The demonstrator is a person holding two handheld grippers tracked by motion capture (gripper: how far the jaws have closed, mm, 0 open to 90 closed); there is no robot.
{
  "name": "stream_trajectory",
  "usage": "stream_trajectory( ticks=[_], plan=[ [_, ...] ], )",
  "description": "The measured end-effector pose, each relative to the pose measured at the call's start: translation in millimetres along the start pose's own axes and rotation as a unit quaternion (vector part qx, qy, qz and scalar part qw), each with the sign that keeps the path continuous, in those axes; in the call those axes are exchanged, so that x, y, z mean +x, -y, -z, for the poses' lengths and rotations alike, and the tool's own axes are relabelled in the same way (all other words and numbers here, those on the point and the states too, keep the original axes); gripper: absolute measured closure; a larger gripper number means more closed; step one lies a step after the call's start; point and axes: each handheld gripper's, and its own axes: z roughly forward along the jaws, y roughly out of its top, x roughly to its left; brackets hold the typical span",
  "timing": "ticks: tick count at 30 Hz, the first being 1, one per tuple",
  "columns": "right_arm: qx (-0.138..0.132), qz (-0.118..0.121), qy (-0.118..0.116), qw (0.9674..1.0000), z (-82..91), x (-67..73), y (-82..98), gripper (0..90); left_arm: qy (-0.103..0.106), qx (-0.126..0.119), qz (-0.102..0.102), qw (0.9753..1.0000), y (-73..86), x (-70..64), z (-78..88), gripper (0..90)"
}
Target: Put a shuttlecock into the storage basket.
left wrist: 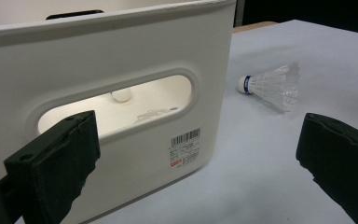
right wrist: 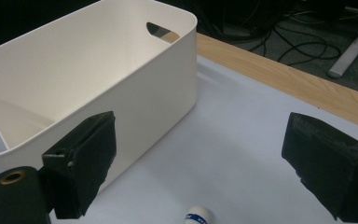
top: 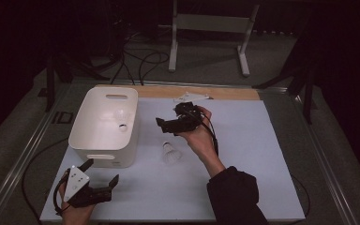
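Shuttlecock (top: 171,152) lies on the white table (top: 243,154), just beside the bin (top: 104,125) on its right side, cork end pointing away from the person. Inside the bin there is already at least one shuttlecock (top: 120,117), a pale shape with a round cork near the right wall, so the sorting looks partly done: one piece in, one still out on the table. What is left, by my reading, is to grasp the loose shuttlecock and drop it into the bin.

The right gripper (top: 168,125) hangs above the table just beyond the shuttlecock, jaws wide apart and holding nothing. The left gripper (top: 101,175) sits at the near left corner, close to the bin's front wall, jaws also spread and empty.

The left gripper view gives what the high view cannot: a side look through the bin's (left wrist: 121,70) handle slot, where a cork tip shows inside, a barcode label (left wrist: 185,147) on the wall, and the loose shuttlecock (left wrist: 272,86) with its blue band and clear skirt. The right gripper view shows the bin's (right wrist: 135,79) smooth inner walls and, at the bottom edge, the cork (right wrist: 198,215) of the shuttlecock between the jaws, which suggests the gripper is already lined up over it.
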Motion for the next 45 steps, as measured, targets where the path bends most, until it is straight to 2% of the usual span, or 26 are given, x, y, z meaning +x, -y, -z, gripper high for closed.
stream_trajectory(
  ticks=[20,45],
  plan=[
    [0.005,0.002,-0.001,1.0000,1.7,0.8,8.9,9.7,0.000,0.000,-0.002,1.0000,-0.1,-0.6,-0.3,0.3],
    [0.018,-0.001,0.004,0.9998,0.1,-6.4,34.2,9.7,-0.001,0.000,-0.003,1.0000,-0.1,-0.4,-0.2,0.3]
  ],
)
